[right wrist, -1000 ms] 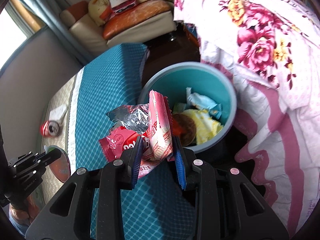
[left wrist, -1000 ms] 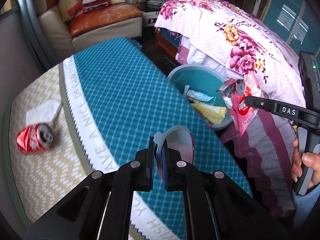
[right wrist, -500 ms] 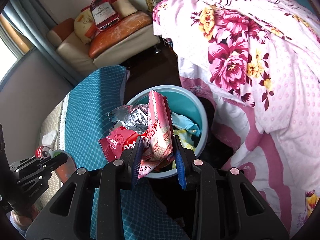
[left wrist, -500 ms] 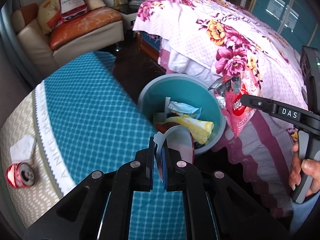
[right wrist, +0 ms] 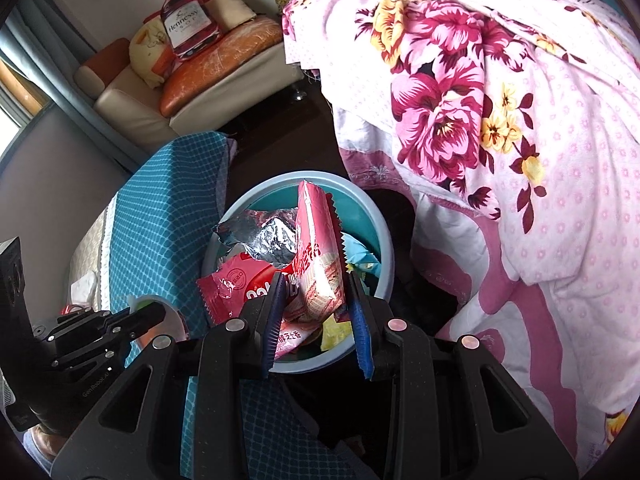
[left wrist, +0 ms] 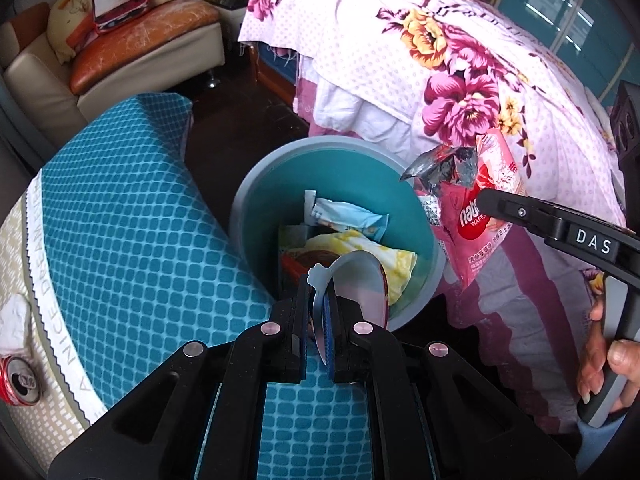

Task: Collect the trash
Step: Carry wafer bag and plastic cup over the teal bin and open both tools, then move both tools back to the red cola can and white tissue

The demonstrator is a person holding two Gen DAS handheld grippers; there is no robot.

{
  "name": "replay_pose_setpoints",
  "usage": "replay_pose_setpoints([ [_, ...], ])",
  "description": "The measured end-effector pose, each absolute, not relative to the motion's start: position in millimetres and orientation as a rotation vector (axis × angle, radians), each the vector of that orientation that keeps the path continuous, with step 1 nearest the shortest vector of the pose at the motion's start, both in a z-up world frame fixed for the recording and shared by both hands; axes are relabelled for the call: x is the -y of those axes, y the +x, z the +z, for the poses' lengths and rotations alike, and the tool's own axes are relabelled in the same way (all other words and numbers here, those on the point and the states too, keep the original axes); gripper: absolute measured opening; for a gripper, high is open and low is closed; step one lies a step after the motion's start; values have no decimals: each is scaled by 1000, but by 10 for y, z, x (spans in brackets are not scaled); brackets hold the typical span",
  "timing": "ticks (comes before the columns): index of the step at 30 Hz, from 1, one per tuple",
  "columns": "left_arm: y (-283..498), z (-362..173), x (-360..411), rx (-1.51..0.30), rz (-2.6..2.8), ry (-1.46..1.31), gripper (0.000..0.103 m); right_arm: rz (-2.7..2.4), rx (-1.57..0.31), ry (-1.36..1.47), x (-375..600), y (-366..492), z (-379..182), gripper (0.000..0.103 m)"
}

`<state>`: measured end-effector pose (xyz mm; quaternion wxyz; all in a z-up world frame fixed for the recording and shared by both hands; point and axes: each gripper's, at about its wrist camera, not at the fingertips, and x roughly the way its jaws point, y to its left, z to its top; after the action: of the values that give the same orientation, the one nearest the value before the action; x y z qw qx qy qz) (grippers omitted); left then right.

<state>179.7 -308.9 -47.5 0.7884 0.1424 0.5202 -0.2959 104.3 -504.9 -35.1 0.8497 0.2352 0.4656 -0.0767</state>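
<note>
A teal bin (left wrist: 280,184) (right wrist: 376,216) with several wrappers inside stands on the dark floor between the table and the bed. My left gripper (left wrist: 318,316) is shut on a thin foil lid (left wrist: 356,280), which hangs over the bin's near rim. My right gripper (right wrist: 316,320) is shut on a bunch of pink and red snack wrappers (right wrist: 316,256) (left wrist: 464,216) with crumpled silver foil, held above the bin's opening. A crushed red can (left wrist: 18,380) lies on the table at the far left, beside a white tissue (left wrist: 14,320).
A table under a teal-and-beige cloth (left wrist: 112,220) fills the left. A bed with a floral pink cover (left wrist: 460,80) (right wrist: 500,120) rises to the right of the bin. A cream sofa (left wrist: 132,52) with cushions stands at the back. A hand (left wrist: 612,364) holds the right gripper's grip.
Both grippers have travelled from above the table to above the bin, each with its trash still clamped. The can and tissue have slid toward the left edge of the left wrist view.
</note>
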Motion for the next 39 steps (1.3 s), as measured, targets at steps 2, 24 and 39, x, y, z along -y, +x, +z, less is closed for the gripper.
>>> replay_pose_setpoints([
  [2,1823,-500,3129,-1126,-641,305,7,-163,-984,495,5054,1058,-366,30],
  [24,1865,-509,2970,-1123,-590,249,81,-163,-1022,483,5034,1215,-495,31],
  [39,1841,-498,2664,-1138,-567,183,85,-160,-1035,450,4927,1329,-488,44],
])
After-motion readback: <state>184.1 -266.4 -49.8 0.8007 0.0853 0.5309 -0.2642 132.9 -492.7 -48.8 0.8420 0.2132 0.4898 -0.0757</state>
